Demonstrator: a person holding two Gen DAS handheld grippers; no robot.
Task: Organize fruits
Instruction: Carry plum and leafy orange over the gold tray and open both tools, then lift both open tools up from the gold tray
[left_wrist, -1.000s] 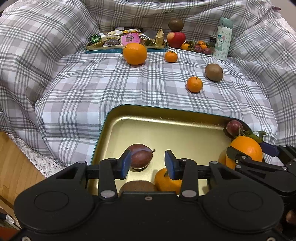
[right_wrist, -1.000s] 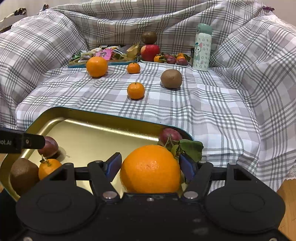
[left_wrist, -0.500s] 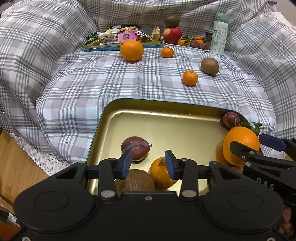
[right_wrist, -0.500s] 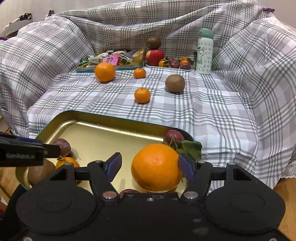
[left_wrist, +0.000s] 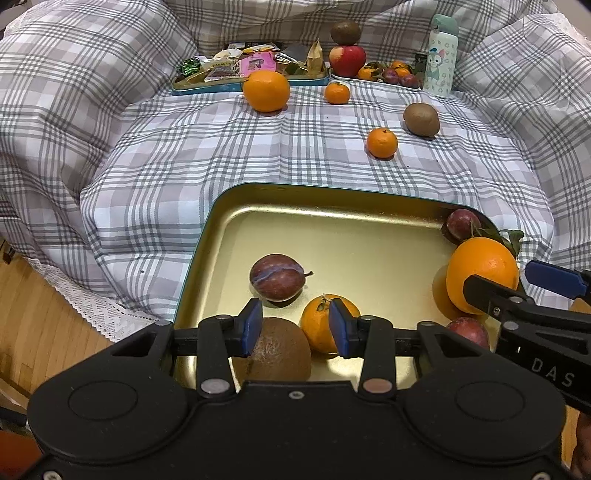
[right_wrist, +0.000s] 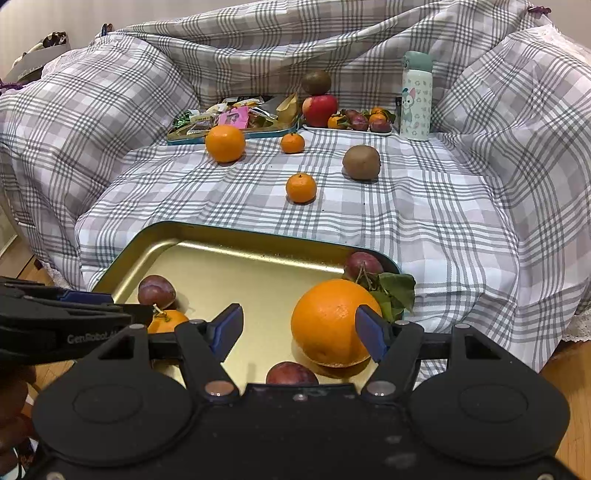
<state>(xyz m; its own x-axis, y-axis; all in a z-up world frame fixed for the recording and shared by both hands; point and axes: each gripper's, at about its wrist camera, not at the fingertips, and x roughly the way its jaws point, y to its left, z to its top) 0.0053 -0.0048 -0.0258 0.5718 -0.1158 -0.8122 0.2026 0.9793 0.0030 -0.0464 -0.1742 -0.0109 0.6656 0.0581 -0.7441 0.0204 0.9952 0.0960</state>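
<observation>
Right gripper (right_wrist: 299, 328) held wide open over a gold tray (right_wrist: 229, 229) of fruit on a checked cloth (right_wrist: 443, 221).

A large orange (right_wrist: 332, 321) sits in the tray between the blue fingertips (right_wrist: 369, 332), nearer the right one; whether they touch cannot be told. Green leaves (right_wrist: 397, 291) and a plum (right_wrist: 362, 264) lie behind it in the far right corner. Another plum (right_wrist: 291, 373) lies near, by the gripper body. At left, a plum (right_wrist: 156, 291) and a small mandarin (right_wrist: 168, 320) sit beside the left gripper (right_wrist: 55, 314). On the cloth beyond lie two mandarins (right_wrist: 301, 188), an orange (right_wrist: 225, 143) and a kiwi (right_wrist: 361, 162).
</observation>
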